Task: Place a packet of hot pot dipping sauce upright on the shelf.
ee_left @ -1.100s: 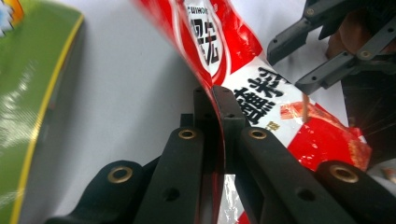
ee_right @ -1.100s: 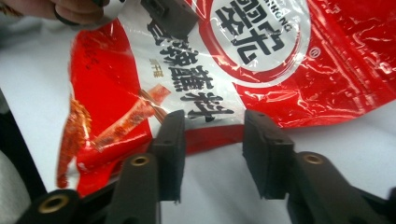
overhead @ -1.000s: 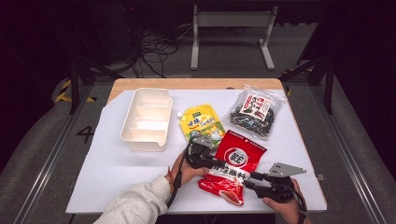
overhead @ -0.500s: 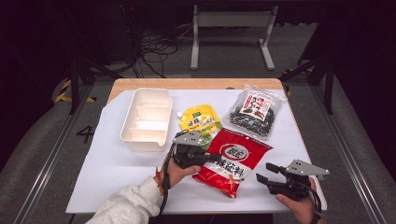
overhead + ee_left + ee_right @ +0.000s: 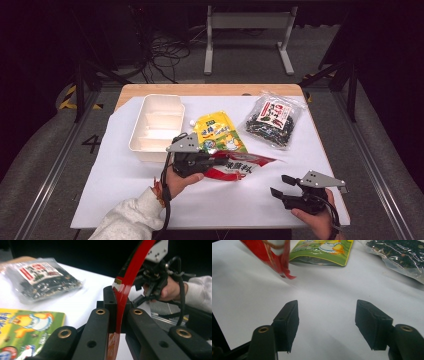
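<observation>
The left gripper (image 5: pixel 207 161) pinches the red packet (image 5: pixel 240 166) clear of the table, likely bound for the white tray (image 5: pixel 142 150), while the right gripper (image 5: pixel 281 186), jaws just opened, holds nothing

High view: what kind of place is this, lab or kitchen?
Likely a lab or recording rig, not a kitchen: a white-covered table in a dark room, loose cables on the grey floor, metal rails alongside.

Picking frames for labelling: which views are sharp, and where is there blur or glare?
High view: sharp table, dark surroundings. Left gripper view: glossy red foil packet clamped in the left tongs shows glare, the hand behind soft. Right gripper view: right tongs crisp, packet edge blurred.
</observation>
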{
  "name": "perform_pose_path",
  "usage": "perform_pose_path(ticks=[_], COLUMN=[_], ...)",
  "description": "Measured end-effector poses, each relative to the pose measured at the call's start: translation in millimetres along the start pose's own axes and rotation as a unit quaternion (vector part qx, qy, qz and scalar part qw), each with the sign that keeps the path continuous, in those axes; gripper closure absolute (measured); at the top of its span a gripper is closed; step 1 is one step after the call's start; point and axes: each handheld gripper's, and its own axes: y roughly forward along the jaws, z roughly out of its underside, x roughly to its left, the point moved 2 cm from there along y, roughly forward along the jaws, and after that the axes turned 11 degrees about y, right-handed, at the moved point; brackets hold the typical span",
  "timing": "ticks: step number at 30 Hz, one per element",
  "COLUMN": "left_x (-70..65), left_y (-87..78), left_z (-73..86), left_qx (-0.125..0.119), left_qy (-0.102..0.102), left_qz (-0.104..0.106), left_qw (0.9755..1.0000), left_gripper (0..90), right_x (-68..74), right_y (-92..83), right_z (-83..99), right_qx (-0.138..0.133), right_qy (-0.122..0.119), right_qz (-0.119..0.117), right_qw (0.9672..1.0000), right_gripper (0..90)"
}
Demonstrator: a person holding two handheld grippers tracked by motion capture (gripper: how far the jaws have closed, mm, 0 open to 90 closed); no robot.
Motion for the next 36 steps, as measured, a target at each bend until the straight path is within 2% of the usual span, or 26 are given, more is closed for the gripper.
perform_pose_path(ticks=[4, 8, 13, 21, 24, 30, 36], left_x=[4.2, 6.9, 12.9, 16.6, 19.2, 37.9, 64.1], left_y=[-13.1, -20.6, -35.2, -44.1, -51.2, -76.2, -98.0], left_z=[-7.7, -11.5, -16.6, -20.5, -25.4, -36.0, -43.7], left_qx=[-0.015, -0.022, -0.043, -0.048, -0.053, -0.073, -0.058], left_qy=[0.009, 0.012, 0.01, 0.013, 0.022, 0.023, 0.027], left_qz=[-0.013, -0.02, -0.034, -0.049, -0.059, -0.082, -0.121], left_qw=[0.9998, 0.9995, 0.9985, 0.9976, 0.9966, 0.9938, 0.9906], left_gripper=[90.0, 90.0, 90.0, 90.0, 90.0, 90.0, 90.0], right_x=[0.6, 0.5, 2.3, 3.4, 4.9, 4.8, 5.0], right_y=[-2.3, -3.2, -1.3, 1.6, 2.1, 3.8, 5.8], right_z=[1.3, 1.8, 4.4, 5.1, 6.2, 7.2, 7.4], right_qx=[-0.003, -0.004, 0.001, 0.003, 0.004, 0.005, 0.007], right_qy=[0.001, 0.001, 0.0, -0.001, -0.002, 0.001, 0.001], right_qz=[0.001, 0.003, 0.003, 0.002, 0.002, 0.003, 0.002], right_qw=[1.0, 1.0, 1.0, 1.0, 1.0, 1.0, 1.0], right_gripper=[34.3, 33.0, 30.8, 29.5, 29.1, 28.8, 28.3])
